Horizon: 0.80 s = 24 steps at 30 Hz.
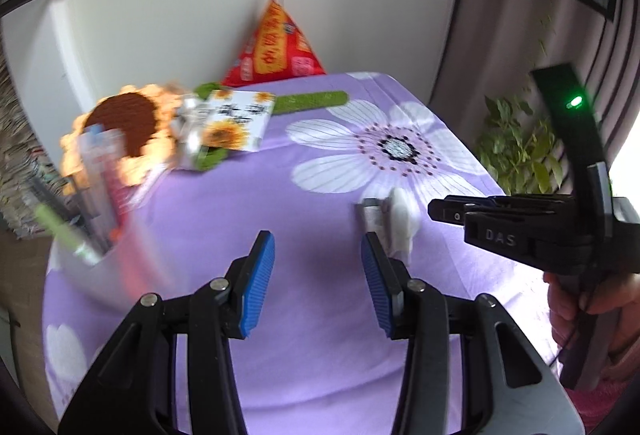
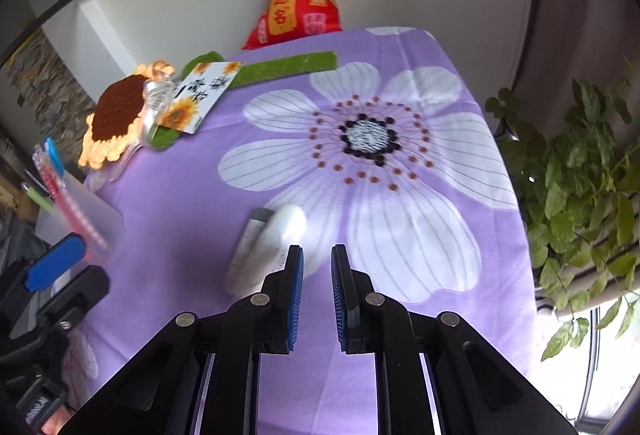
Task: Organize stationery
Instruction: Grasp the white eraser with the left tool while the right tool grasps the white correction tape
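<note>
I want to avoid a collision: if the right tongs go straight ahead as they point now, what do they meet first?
Probably only the purple flowered tablecloth. The right tongs, slightly open, point just right of the white tube-like object, which looks clear of the line, though depth is unclear.

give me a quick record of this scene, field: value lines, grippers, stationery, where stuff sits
surface: table under a purple floral cloth
left gripper: open, empty, above the cloth
right gripper: narrow gap between the pads, nothing between them
loose item: white and grey object, blurred, lying on the cloth just ahead-left of the right gripper
pen cup: translucent, at the left edge, holding several pens
far left: crochet sunflower with a sunflower card beside it
far edge: green strip, red bag
</note>
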Each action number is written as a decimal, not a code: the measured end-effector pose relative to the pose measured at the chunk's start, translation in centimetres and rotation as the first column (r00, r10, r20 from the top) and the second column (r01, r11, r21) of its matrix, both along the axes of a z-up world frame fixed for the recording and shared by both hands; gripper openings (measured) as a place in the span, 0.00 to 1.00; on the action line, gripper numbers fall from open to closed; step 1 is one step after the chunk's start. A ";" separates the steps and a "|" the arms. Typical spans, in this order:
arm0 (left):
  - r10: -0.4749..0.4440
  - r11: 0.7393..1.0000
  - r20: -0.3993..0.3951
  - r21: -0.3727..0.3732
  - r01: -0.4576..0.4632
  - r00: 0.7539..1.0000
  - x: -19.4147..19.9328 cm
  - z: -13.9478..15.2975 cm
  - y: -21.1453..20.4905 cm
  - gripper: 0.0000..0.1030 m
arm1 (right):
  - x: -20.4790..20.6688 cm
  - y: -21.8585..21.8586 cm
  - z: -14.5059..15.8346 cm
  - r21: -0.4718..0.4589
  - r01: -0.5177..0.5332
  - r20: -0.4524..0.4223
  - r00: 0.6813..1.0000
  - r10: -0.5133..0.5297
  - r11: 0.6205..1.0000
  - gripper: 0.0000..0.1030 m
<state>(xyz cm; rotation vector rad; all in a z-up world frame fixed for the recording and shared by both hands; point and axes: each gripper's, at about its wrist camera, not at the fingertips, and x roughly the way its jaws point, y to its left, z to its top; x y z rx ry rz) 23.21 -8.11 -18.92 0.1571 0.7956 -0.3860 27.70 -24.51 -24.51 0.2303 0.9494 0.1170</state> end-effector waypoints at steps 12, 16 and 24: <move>-0.099 0.987 -0.037 0.126 0.103 0.994 2.9 -3.5 -5.8 0.42 | -1.2 -2.2 1.0 0.045 0.025 0.033 0.999 -0.027 0.999 0.13; -0.098 0.987 -0.031 0.126 0.101 0.995 3.2 -3.4 -5.8 0.44 | -1.3 -2.3 1.2 0.046 0.022 0.042 0.999 -0.024 0.999 0.13; -0.053 0.990 -0.063 0.126 0.060 0.997 4.0 -4.1 -4.8 0.42 | -1.0 -1.7 1.3 0.053 0.002 0.048 0.999 -0.004 0.999 0.13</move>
